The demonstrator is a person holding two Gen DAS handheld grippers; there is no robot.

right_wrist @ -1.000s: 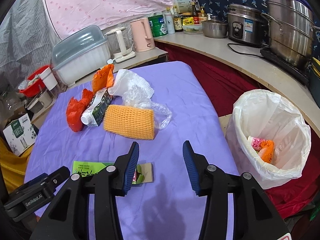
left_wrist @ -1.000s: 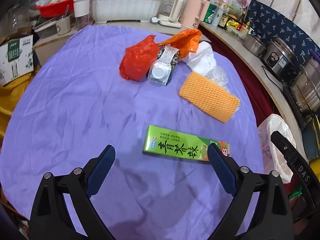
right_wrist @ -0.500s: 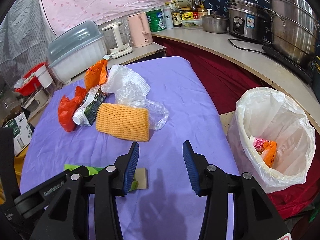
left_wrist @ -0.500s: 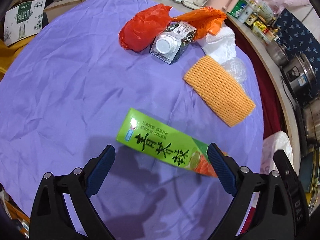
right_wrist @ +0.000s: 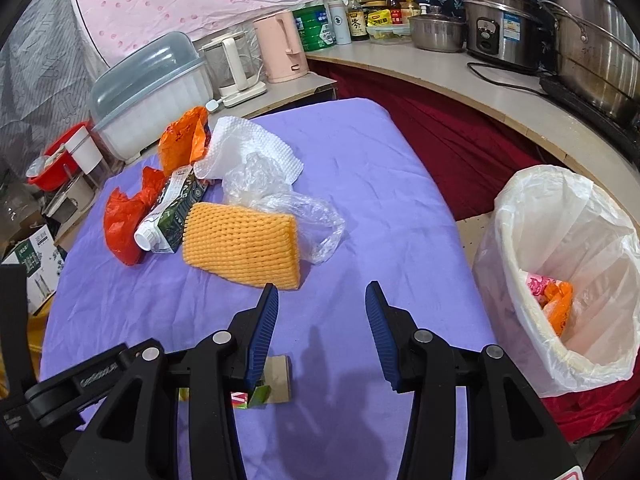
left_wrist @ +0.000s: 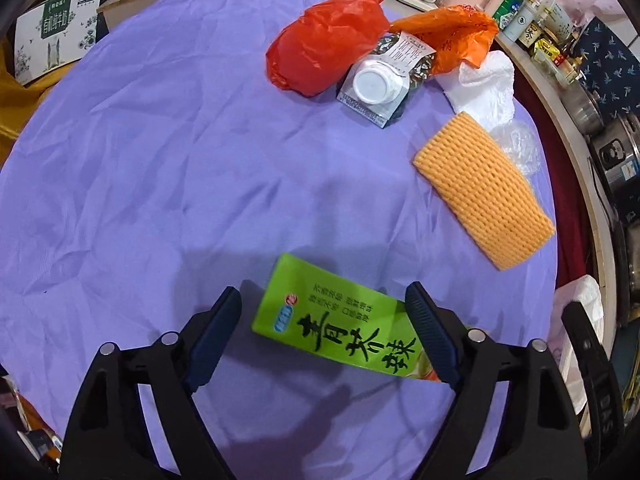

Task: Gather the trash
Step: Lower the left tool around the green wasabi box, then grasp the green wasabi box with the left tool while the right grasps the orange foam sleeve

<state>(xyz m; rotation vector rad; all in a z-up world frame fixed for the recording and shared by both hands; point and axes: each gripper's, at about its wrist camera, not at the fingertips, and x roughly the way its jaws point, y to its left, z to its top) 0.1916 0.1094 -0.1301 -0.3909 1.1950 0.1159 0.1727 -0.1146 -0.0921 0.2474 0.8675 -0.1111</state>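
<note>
Flat green cardboard tea box [left_wrist: 340, 320] lies on the purple-cloth desk [left_wrist: 160, 180], near edge, angled, sitting between the left gripper [left_wrist: 324, 332] fingers, which are spread wide with gaps on both sides, not touching the box. In right wrist view only the box's open brown flap end [right_wrist: 276, 380] shows, behind the right gripper's left finger. Right gripper [right_wrist: 320, 328] fingers apart, holding nothing, above bare cloth. Further back on the desk: yellow foam net sleeve [left_wrist: 484, 192], clear crumpled plastic bag [right_wrist: 292, 204] just behind and touching it, white paper towel [right_wrist: 248, 148], dark milk carton with white cap [left_wrist: 384, 80] on its side, red plastic bag [left_wrist: 324, 52] against the carton, orange plastic bag [left_wrist: 452, 36] behind. White-lined trash bin [right_wrist: 560, 272] stands off the desk's right side, pink and orange wrappers inside.
</note>
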